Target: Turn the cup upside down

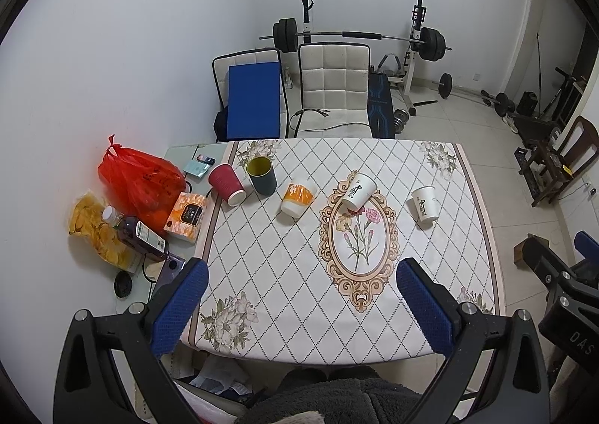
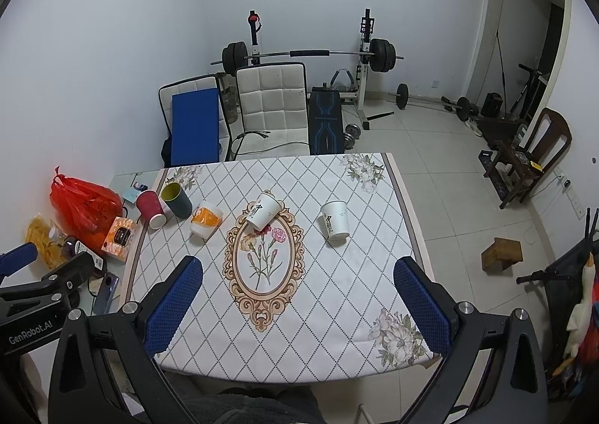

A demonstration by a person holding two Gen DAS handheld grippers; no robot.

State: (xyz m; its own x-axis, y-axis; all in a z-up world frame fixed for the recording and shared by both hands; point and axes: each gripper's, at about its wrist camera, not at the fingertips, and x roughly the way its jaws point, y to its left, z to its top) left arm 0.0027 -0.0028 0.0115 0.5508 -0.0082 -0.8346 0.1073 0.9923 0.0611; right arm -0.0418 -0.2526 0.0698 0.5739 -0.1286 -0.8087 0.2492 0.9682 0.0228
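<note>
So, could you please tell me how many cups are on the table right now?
5, in a row across the tablecloth: red cup far left, dark green cup beside it, orange-banded cup, white printed cup on the oval, another white cup far right. None appear hidden.

We see matt printed cloth on the table (image 1: 284, 296), white paper cups (image 1: 358, 191), a ribbed red paper cup (image 1: 225, 184) at nine o'clock, a glossy red plastic bag (image 1: 140, 180), and textured blue rubbery fingers (image 1: 179, 311).
</note>
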